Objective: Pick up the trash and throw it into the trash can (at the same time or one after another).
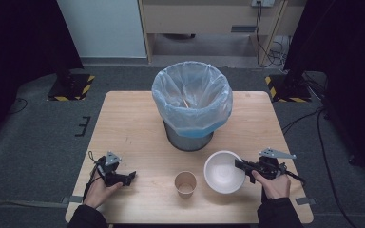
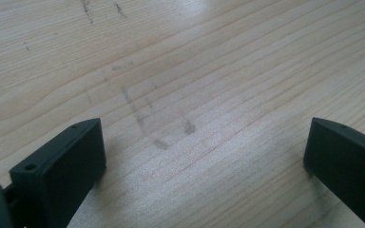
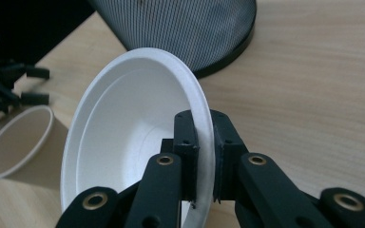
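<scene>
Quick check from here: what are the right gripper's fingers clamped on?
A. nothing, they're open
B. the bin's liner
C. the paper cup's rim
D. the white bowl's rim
D: in the right gripper view the right gripper has its two fingers pressed on either side of the white bowl's rim, while the paper cup stands apart beside it and the bin sits behind.

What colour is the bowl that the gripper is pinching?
White, plain, no pattern. The bowl shows best in the right gripper view.
</scene>
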Demonstrator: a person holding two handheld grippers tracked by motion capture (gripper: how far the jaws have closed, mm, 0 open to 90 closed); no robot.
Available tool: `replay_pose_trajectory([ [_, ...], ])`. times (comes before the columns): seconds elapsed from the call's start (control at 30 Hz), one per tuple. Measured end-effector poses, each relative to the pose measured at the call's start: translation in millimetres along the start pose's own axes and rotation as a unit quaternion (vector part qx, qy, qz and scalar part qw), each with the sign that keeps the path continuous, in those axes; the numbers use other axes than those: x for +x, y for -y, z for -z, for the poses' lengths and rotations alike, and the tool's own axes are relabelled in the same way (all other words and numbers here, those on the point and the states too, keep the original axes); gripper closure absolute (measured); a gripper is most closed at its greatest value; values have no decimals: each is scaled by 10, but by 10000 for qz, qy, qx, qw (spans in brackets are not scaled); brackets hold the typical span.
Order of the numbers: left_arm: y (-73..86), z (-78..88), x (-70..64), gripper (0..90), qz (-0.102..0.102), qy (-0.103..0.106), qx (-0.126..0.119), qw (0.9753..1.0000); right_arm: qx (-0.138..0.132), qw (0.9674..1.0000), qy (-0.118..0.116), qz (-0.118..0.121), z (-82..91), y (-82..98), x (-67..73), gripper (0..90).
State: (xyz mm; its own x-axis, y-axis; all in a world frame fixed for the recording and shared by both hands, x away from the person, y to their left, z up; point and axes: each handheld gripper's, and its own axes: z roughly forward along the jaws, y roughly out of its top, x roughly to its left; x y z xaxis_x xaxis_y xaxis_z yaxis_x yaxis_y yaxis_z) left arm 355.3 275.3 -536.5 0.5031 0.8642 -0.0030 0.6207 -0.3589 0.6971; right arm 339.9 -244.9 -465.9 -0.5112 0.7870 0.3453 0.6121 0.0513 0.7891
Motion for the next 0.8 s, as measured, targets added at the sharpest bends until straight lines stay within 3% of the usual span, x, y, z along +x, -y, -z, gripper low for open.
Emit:
replay_pose_trajectory([
  [0.2, 0, 0, 0, 0, 1, 1, -1, 10000, -450, 9989, 119, -101, 98, -43, -12, 835],
  [0.47, 0, 0, 1, 0, 1, 2, 0, 10000, -1081, 9938, 233, -126, 241, -108, -9, 835],
  [0.57, 0, 0, 1, 0, 1, 5, -1, 10000, -1359, 9903, 262, -112, 296, -133, -10, 835],
  [0.8, 0, 0, 1, 0, 1, 5, -2, 10000, -2023, 9788, 325, -40, 415, -187, 10, 835],
])
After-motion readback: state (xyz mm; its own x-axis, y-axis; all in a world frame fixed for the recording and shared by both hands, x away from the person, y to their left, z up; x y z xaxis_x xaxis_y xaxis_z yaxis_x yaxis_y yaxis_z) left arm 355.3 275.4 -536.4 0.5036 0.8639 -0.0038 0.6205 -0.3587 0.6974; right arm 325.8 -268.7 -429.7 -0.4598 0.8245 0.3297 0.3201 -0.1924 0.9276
